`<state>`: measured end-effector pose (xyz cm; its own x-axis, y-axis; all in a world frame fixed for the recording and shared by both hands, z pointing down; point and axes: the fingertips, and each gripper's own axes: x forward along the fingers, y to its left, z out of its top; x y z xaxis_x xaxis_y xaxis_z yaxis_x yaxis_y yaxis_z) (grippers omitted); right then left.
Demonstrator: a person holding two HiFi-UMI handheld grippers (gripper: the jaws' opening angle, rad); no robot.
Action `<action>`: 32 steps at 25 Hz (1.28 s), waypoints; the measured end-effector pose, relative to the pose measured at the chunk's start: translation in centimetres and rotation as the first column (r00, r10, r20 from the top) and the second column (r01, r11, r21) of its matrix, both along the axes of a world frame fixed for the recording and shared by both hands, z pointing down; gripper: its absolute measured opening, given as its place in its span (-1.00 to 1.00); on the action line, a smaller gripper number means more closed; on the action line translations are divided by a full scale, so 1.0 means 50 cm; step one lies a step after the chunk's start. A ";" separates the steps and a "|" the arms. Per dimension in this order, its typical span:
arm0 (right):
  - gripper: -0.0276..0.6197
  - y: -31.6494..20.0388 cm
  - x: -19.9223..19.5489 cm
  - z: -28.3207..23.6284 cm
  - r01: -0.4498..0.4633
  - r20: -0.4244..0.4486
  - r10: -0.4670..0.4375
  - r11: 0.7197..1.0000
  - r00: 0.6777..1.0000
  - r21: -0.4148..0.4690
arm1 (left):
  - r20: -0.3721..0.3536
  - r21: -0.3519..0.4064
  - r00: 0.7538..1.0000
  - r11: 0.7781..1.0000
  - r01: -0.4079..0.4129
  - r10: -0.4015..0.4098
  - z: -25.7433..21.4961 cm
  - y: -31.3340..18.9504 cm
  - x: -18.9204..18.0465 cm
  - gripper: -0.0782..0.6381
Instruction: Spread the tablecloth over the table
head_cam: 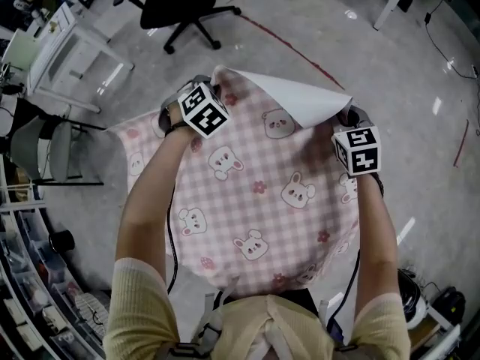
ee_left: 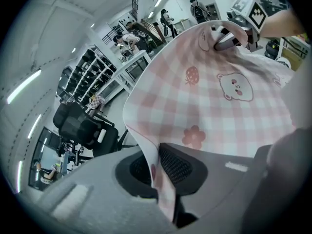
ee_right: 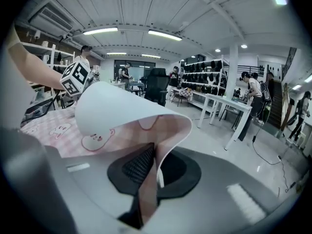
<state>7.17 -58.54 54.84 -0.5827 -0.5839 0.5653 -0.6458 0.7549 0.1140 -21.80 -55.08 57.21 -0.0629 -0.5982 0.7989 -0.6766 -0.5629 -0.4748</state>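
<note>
One pink checked tablecloth (head_cam: 255, 201) is held out before the person, printed side up, its far right corner curled back to show a white underside; no table top is seen beneath it. The spreading step is judged to be under way, and an even lowering with the far edge kept taut is called for next. Each far corner is pinched between nearly closed jaws, by the left gripper (ee_left: 157, 172) and the right gripper (ee_right: 146, 172).

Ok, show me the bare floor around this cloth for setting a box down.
Bare floor lies beyond the tablecloth, right of the black office chair, and out past the right gripper. The left edge is crowded: white desk, grey chair.
</note>
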 end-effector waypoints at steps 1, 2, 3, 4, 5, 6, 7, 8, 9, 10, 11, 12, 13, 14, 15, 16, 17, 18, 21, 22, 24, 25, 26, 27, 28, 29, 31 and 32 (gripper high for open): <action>-0.80 -0.005 0.001 0.005 0.009 -0.006 -0.009 1.000 1.000 -0.005 | 0.016 0.004 1.000 1.000 -0.014 0.014 0.001 -0.003 0.000 -0.70; -0.78 -0.009 0.001 0.011 0.019 -0.014 -0.020 1.000 1.000 -0.012 | 0.032 0.009 0.999 1.000 -0.029 0.028 0.001 -0.006 0.001 -0.68; -0.77 -0.013 0.000 0.016 0.028 -0.023 -0.028 0.999 0.999 -0.020 | 0.046 0.016 0.998 0.999 -0.041 0.040 0.002 -0.008 0.001 -0.67; -0.76 -0.015 0.000 0.022 0.033 -0.032 -0.033 0.999 0.999 -0.028 | 0.057 0.022 0.997 0.999 -0.047 0.046 0.004 -0.008 0.001 -0.66; -0.76 -0.014 0.000 0.027 0.034 -0.042 -0.035 0.999 0.999 -0.034 | 0.066 0.026 0.997 0.998 -0.049 0.048 0.008 -0.008 0.001 -0.65; -0.75 -0.013 0.000 0.031 0.034 -0.050 -0.036 0.999 0.998 -0.036 | 0.073 0.028 0.996 0.998 -0.047 0.045 0.012 -0.007 0.002 -0.64; -0.75 -0.012 -0.001 0.033 0.033 -0.055 -0.035 0.999 0.998 -0.034 | 0.080 0.031 0.996 0.999 -0.044 0.041 0.016 -0.006 0.002 -0.64; -0.75 -0.012 -0.001 0.034 0.034 -0.057 -0.035 0.999 0.998 -0.029 | 0.086 0.033 0.996 0.999 -0.039 0.036 0.018 -0.007 0.001 -0.64; -0.74 -0.012 -0.002 0.034 0.036 -0.056 -0.037 0.999 0.998 -0.023 | 0.091 0.037 0.995 0.999 -0.036 0.032 0.019 -0.007 0.001 -0.63; -0.74 -0.012 -0.002 0.034 0.039 -0.052 -0.040 0.999 0.998 -0.018 | 0.092 0.042 0.995 0.999 -0.034 0.030 0.020 -0.008 0.000 -0.62; -0.73 -0.013 -0.002 0.035 0.041 -0.048 -0.042 0.999 0.998 -0.015 | 0.091 0.048 0.995 0.998 -0.032 0.028 0.020 -0.009 0.000 -0.62; -0.73 -0.014 -0.002 0.036 0.041 -0.045 -0.042 0.999 0.998 -0.014 | 0.087 0.055 0.996 0.998 -0.031 0.026 0.021 -0.010 -0.001 -0.61; -0.71 -0.015 -0.002 0.039 0.039 -0.045 -0.040 0.999 0.998 -0.015 | 0.080 0.062 0.997 0.998 -0.027 0.022 0.021 -0.011 -0.003 -0.59; -0.70 -0.017 -0.001 0.041 0.036 -0.046 -0.036 0.999 0.998 -0.016 | 0.070 0.069 0.997 0.997 -0.021 0.016 0.020 -0.012 -0.004 -0.56; -0.69 -0.018 0.000 0.043 0.030 -0.049 -0.031 0.999 0.998 -0.017 | 0.059 0.078 0.998 0.997 -0.012 0.008 0.017 -0.014 -0.006 -0.52; -0.67 -0.019 0.001 0.044 0.024 -0.052 -0.025 1.000 0.998 -0.018 | 0.047 0.088 0.999 0.996 -0.003 -0.001 0.012 -0.018 -0.008 -0.47; -0.65 -0.021 0.002 0.044 0.018 -0.056 -0.019 1.000 0.998 -0.017 | 0.035 0.098 0.999 0.995 0.005 -0.009 0.006 -0.021 -0.009 -0.42; -0.63 -0.022 0.004 0.044 0.012 -0.060 -0.013 1.000 0.998 -0.014 | 0.025 0.108 1.000 0.994 0.012 -0.015 0.001 -0.024 -0.010 -0.38; -0.48 -0.027 0.011 0.042 -0.013 -0.072 0.013 1.000 0.997 0.010 | 0.006 0.136 1.000 0.990 0.024 -0.025 -0.010 -0.028 -0.012 -0.31; -0.41 -0.029 0.015 0.039 -0.025 -0.075 0.026 0.999 0.997 0.020 | 0.003 0.146 1.000 0.989 0.027 -0.027 -0.013 -0.029 -0.013 -0.28; -0.33 -0.033 0.025 0.032 -0.054 -0.073 0.056 0.998 0.996 0.039 | -0.001 0.168 0.999 0.985 0.032 -0.032 -0.020 -0.030 -0.014 -0.27; -0.29 -0.035 0.031 0.026 -0.070 -0.067 0.073 0.996 0.995 0.049 | -0.004 0.179 0.999 0.983 0.036 -0.036 -0.026 -0.031 -0.015 -0.24; -0.26 -0.036 0.036 0.020 -0.086 -0.060 0.090 0.995 0.994 0.059 | -0.010 0.188 0.999 0.981 0.042 -0.040 -0.031 -0.030 -0.017 -0.23; -0.24 -0.037 0.041 0.012 -0.100 -0.053 0.104 0.993 0.993 0.069 | -0.017 0.195 0.999 0.980 0.046 -0.044 -0.036 -0.029 -0.017 -0.22; -0.24 -0.037 0.046 0.003 -0.112 -0.046 0.115 0.991 0.992 0.077 | -0.023 0.201 0.999 0.978 0.049 -0.045 -0.040 -0.028 -0.017 -0.21; -0.23 -0.036 0.049 -0.004 -0.119 -0.040 0.122 0.989 0.992 0.083 | -0.027 0.207 0.999 0.977 0.050 -0.045 -0.044 -0.027 -0.017 -0.20; -0.21 -0.029 0.052 -0.013 -0.122 -0.033 0.126 0.989 0.992 0.086 | -0.028 0.219 0.999 0.974 0.051 -0.046 -0.049 -0.023 -0.018 -0.19; -0.21 -0.023 0.052 -0.015 -0.122 -0.032 0.125 0.989 0.992 0.087 | -0.029 0.224 0.998 0.973 0.053 -0.048 -0.051 -0.020 -0.019 -0.17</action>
